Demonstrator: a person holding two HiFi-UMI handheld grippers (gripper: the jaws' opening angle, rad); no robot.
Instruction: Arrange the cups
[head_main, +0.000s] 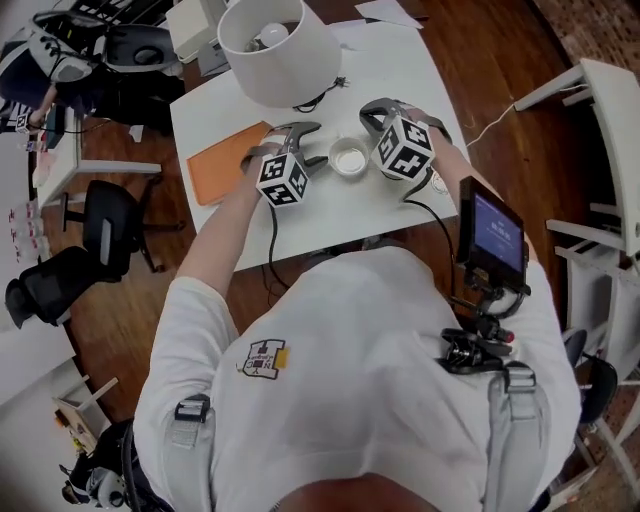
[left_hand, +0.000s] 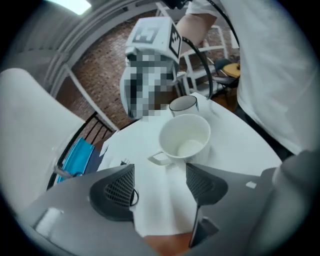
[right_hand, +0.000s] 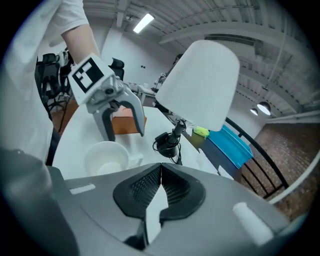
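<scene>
No legible writing: just black-white square markers (head_main: 282, 180) on the gripper cubes, shirt logo (head_main: 262, 358) too small to read. Left gripper (left_hand: 160, 182) jaws apart, empty; white cup (left_hand: 184, 139) w/ handle sits just ahead of them, 2nd cup (left_hand: 183, 104) behind it. Right gripper (right_hand: 161, 175) jaws closed on nothing. Lamp (head_main: 280, 45) w/ white shade & orange mat (head_main: 222, 160) on white table (head_main: 395, 72); wood floor (head_main: 490, 70), brick wall (left_hand: 95, 80)

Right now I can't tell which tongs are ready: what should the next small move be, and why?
Probably ease the left tongs forward around the white cup: they stand open and empty with its handle toward them, while the right tongs are shut.
</scene>
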